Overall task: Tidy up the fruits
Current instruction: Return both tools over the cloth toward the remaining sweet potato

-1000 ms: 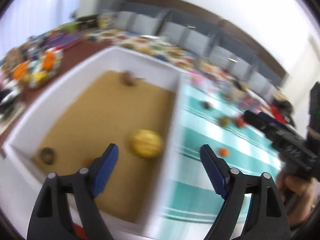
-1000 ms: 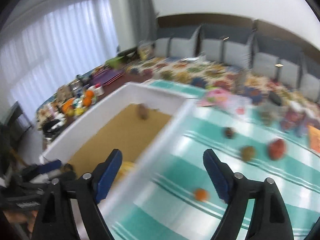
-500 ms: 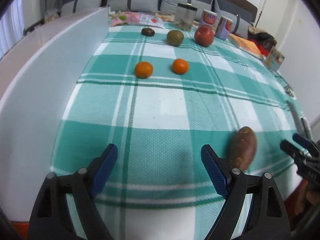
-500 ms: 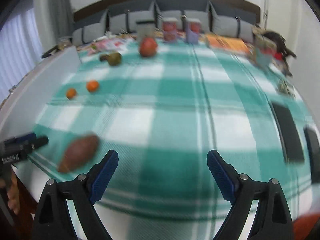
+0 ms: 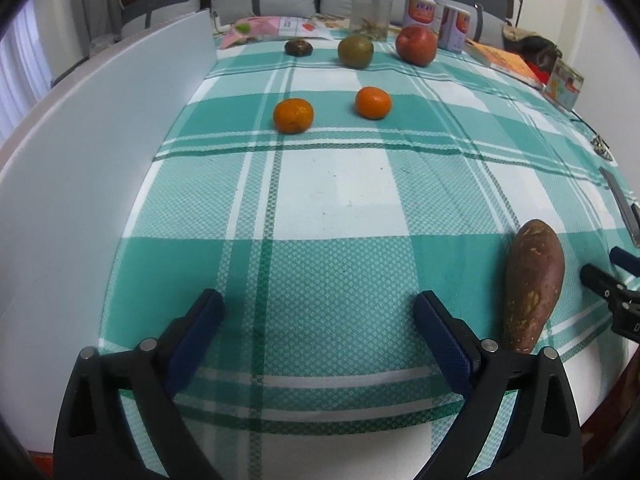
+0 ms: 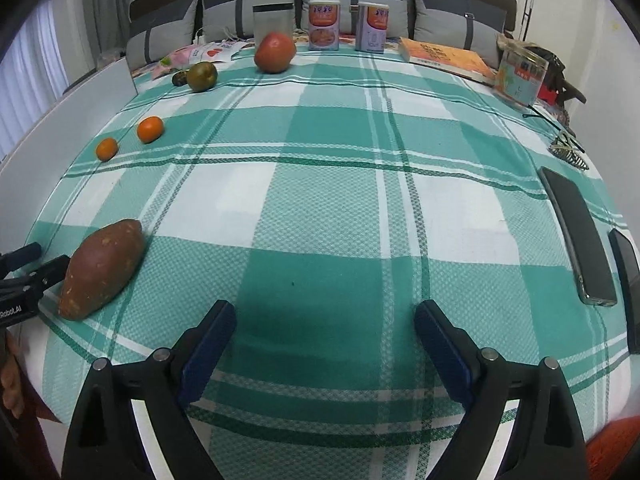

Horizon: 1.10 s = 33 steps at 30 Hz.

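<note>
A brown sweet potato (image 5: 534, 284) lies on the green plaid cloth just right of my open, empty left gripper (image 5: 318, 312); it also shows in the right wrist view (image 6: 102, 268). Two oranges (image 5: 293, 115) (image 5: 373, 102) lie mid-table. A green fruit (image 5: 355, 51), a red apple (image 5: 416, 45) and a small dark fruit (image 5: 298, 47) sit farther back. My right gripper (image 6: 324, 322) is open and empty over the near cloth. A white box wall (image 5: 92, 152) stands at the left; its inside is hidden.
Two cans (image 6: 324, 26) (image 6: 373, 28), a clear jar (image 6: 273, 20), a book (image 6: 444, 58) and a plastic tub (image 6: 520, 76) line the far edge. Two phones (image 6: 576, 236) (image 6: 628, 284) lie at the right. Sofa cushions are behind.
Both grippers have swung from above the white box to low over the plaid cloth. The view has steadied since half a second ago. Both stay open.
</note>
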### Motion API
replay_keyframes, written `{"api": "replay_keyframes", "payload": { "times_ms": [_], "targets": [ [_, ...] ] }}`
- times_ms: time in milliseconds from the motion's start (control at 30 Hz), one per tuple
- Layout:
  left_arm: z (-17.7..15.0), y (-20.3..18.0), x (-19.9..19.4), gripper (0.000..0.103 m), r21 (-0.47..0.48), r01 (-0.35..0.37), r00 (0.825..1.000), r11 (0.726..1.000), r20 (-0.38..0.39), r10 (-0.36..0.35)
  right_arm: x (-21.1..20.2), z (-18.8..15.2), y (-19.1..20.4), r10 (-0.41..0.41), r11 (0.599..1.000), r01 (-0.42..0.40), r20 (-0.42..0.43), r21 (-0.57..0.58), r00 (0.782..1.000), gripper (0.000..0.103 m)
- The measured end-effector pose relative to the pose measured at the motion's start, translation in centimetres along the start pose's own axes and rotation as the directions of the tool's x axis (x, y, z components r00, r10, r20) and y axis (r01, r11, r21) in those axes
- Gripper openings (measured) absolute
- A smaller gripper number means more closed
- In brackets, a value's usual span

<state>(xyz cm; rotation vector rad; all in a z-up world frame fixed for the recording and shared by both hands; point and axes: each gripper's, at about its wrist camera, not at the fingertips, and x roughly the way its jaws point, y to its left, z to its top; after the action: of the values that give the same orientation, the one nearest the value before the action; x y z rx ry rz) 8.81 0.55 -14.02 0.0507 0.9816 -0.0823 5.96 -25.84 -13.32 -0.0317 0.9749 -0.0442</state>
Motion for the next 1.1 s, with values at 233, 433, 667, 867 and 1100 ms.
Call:
{"api": "replay_keyframes", "payload": {
  "times_ms": [233, 433, 667, 867, 1100],
  "targets": [
    [0.03, -0.08, 0.1, 0.099, 0.011, -0.009, 1.0, 1.0, -0.001, 0.009, 0.31, -0.51, -0.28, -0.005, 1.0, 0.005, 0.014, 0.03, 1.0, 0.103],
    [0.07, -0.06, 0.19, 0.102, 0.015, -0.016, 1.0, 1.0, -0.002, 0.016, 0.33, -0.47, -0.24, -0.008, 1.0, 0.007, 0.02, 0.03, 1.0, 0.103],
    [0.14, -0.08, 0.26, 0.102, 0.016, -0.017, 1.0, 1.0, -0.006, 0.018, 0.37, -0.49, -0.24, -0.011, 0.999, 0.01, 0.03, 0.03, 1.0, 0.103],
    [0.15, -0.09, 0.24, 0.102, 0.016, -0.018, 1.0, 1.0, -0.005, 0.018, 0.38, -0.49, -0.23, -0.011, 0.999, 0.01, 0.03, 0.03, 0.999, 0.103],
    [0.16, -0.11, 0.23, 0.102, 0.016, -0.018, 1.0, 1.0, -0.005, 0.018, 0.4, -0.49, -0.23, -0.011, 1.0, 0.01, 0.029, 0.03, 1.0, 0.103]
  ]
}}
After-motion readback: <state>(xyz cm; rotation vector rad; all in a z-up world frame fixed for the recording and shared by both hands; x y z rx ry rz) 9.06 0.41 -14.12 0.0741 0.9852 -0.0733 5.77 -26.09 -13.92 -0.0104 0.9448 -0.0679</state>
